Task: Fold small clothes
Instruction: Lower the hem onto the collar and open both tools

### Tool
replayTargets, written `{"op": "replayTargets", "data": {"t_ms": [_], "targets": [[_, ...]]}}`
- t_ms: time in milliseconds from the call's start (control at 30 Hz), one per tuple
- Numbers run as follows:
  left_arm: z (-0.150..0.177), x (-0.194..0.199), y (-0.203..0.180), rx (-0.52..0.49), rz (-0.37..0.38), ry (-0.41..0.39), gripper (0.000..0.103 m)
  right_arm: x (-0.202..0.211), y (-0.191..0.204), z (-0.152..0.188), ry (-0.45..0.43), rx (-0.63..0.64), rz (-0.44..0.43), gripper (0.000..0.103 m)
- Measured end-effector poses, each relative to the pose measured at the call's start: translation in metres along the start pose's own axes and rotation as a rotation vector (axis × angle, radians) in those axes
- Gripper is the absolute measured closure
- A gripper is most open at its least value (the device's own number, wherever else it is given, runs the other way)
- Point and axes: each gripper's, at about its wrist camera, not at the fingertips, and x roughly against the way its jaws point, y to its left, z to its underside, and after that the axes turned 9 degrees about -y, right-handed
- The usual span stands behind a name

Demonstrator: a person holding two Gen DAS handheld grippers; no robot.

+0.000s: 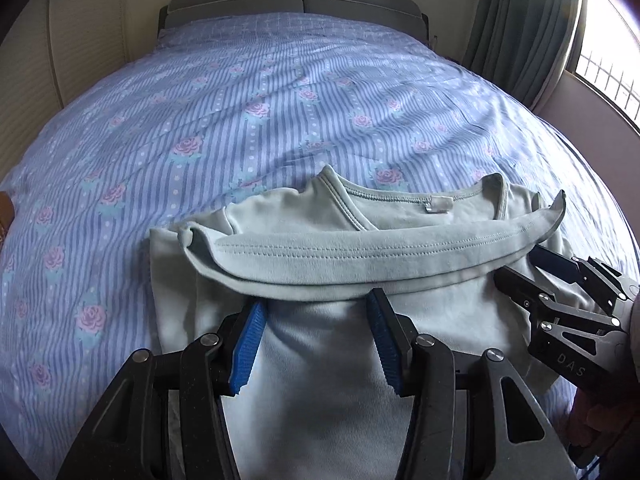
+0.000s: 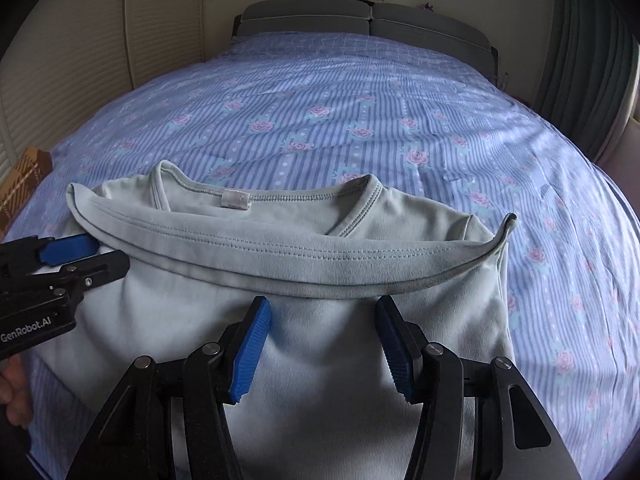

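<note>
Between my left gripper's (image 1: 316, 308) blue pads (image 1: 250, 344) lies only the flat body of the pale green shirt (image 1: 320, 360); the jaws stand about half open and released, pinching nothing. Just ahead of the fingertips the folded-up hem (image 1: 320, 256) runs crosswise as a stitched band, and I cannot tell whether the tips touch its near edge. Beyond that band sits the neckline with its small white label (image 1: 438, 204).

Off to the right of these jaws my right gripper (image 1: 532, 264) comes in from the side, its near tip tucked under the end of the hem band.

From the right wrist, the right gripper (image 2: 324, 312) is likewise parted about halfway and let go, with bare shirt cloth (image 2: 320, 360) between the pads (image 2: 252, 348) and the hem (image 2: 304, 260) just in front of them. To the left of these jaws the left gripper (image 2: 88, 256) rests over the shirt's edge.

Farther ahead of both pairs of jaws stretches the striped, rose-printed bedsheet (image 1: 240, 112), ending at the grey headboard (image 1: 296, 0). Curtains (image 1: 516, 20) and a bright window (image 1: 612, 52) stand far right of the left jaws; a brown plaid cloth (image 2: 24, 180) lies far left of the right jaws.
</note>
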Motion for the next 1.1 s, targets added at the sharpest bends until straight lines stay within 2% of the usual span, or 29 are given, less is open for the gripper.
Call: {"op": "replayTargets", "data": {"t_ms": [467, 600, 767, 900, 1100], "targets": [[-0.041, -0.024, 0.019, 0.071, -0.004, -0.01, 0.053, -0.03, -0.029, -0.05, -0.011, -0.132, 0.026, 0.049], [-0.037, -0.001, 0.02, 0.085, 0.024, -0.044, 0.052, -0.013, -0.032, -0.048, -0.032, -0.15, -0.008, 0.049], [-0.014, 0.007, 0.018, 0.086, 0.052, -0.011, 0.052, 0.002, -0.016, -0.031, -0.032, -0.093, -0.052, 0.049], [-0.016, -0.005, 0.018, 0.072, 0.044, 0.009, 0.052, -0.013, -0.006, -0.027, 0.011, -0.062, -0.054, 0.049], [-0.04, -0.022, 0.029, 0.092, -0.004, 0.011, 0.052, -0.042, -0.018, -0.044, 0.053, -0.128, -0.031, 0.049]]}}
